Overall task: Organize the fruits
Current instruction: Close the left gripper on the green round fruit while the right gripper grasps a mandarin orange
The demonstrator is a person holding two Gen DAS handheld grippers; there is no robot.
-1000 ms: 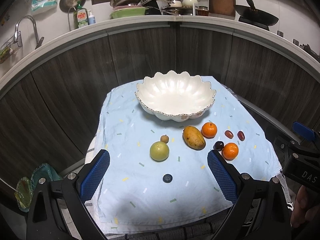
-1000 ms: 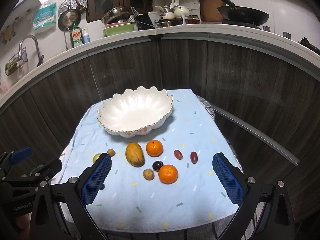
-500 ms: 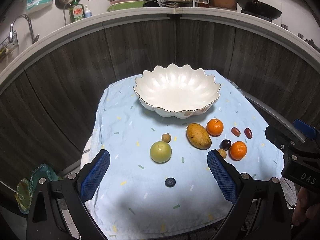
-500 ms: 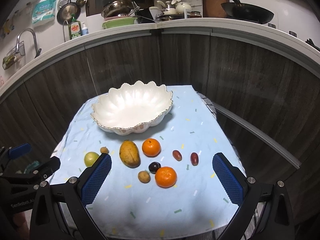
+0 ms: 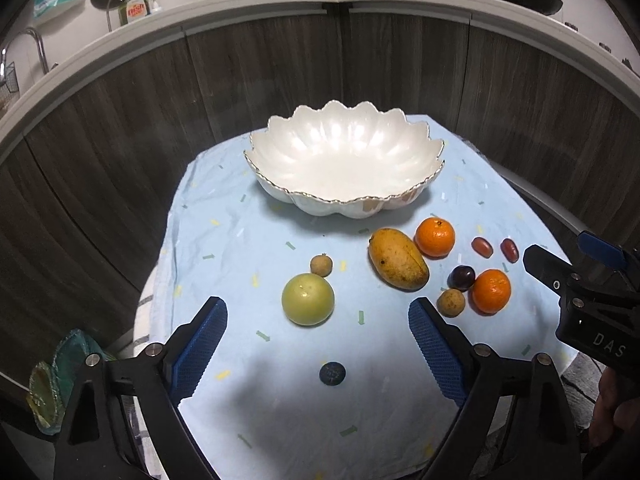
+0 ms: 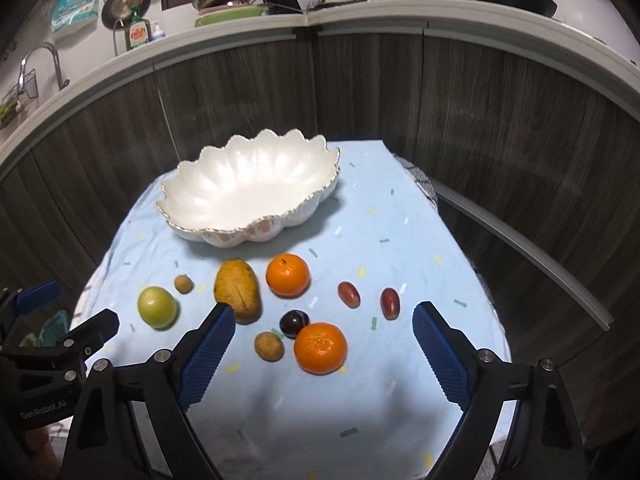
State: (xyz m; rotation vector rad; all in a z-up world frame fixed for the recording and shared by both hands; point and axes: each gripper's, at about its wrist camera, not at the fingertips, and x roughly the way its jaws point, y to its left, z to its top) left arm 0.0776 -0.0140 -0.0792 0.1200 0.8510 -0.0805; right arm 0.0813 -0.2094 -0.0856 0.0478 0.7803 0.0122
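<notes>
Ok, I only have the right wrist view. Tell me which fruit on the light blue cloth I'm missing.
Observer: A small dark blue round berry lies alone on the light blue cloth, on the near side of the round green fruit.
Operator: Report the left gripper's jaws.
Observer: The left gripper is open, with nothing held.
Operator: Say what it's aimed at.
Observer: The green fruit sits just ahead, centred between its fingertips, untouched.

A white scalloped bowl [image 5: 344, 164] is seen standing empty at the far side of the tabletop. Before it are laid a mango [image 5: 397, 259], two tangerines [image 5: 435, 237] [image 5: 491, 291], a green apple [image 5: 307, 299], a dark plum [image 5: 461, 277], two red dates [image 6: 349, 294] [image 6: 389, 303] and two small brown longans [image 5: 321, 265] [image 5: 451, 302].
</notes>
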